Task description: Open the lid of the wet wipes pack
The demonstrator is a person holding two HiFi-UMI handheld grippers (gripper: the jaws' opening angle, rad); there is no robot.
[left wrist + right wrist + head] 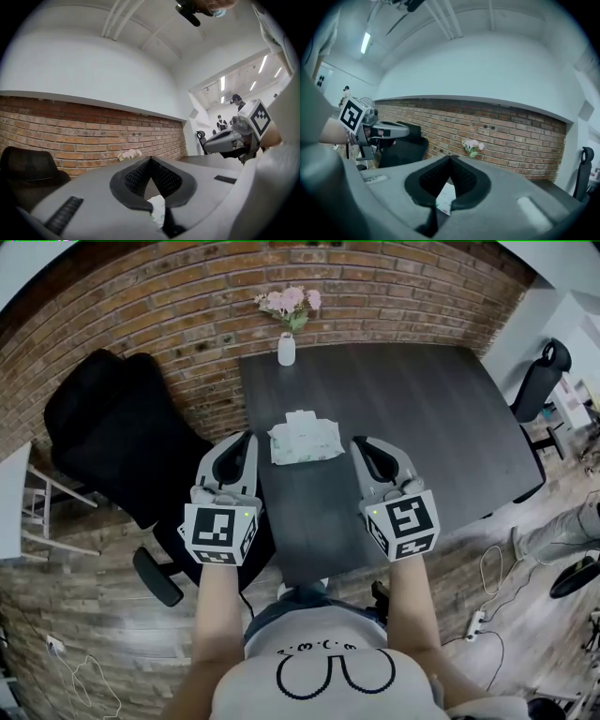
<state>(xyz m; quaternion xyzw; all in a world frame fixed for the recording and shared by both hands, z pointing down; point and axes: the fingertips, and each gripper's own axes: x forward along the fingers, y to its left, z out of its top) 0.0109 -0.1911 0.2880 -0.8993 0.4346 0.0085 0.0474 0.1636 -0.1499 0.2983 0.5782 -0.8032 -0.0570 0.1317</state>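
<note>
The wet wipes pack (304, 440), white with pale green print, lies flat on the dark table (422, 427) near its front left part. My left gripper (249, 437) hangs just left of the pack, and my right gripper (357, 441) just right of it; neither touches it. Both point away from me with their jaws shut and nothing between them. In the left gripper view the tips (150, 159) meet, and a corner of the pack (157, 209) shows below them. The right gripper view shows the same: tips (450, 157) together, pack (446, 199) beneath.
A white vase of pink flowers (287, 345) stands at the table's far edge by the brick wall. A black office chair (112, 432) sits left of the table, another (539, 381) at far right. Cables and a power strip (476, 622) lie on the wooden floor.
</note>
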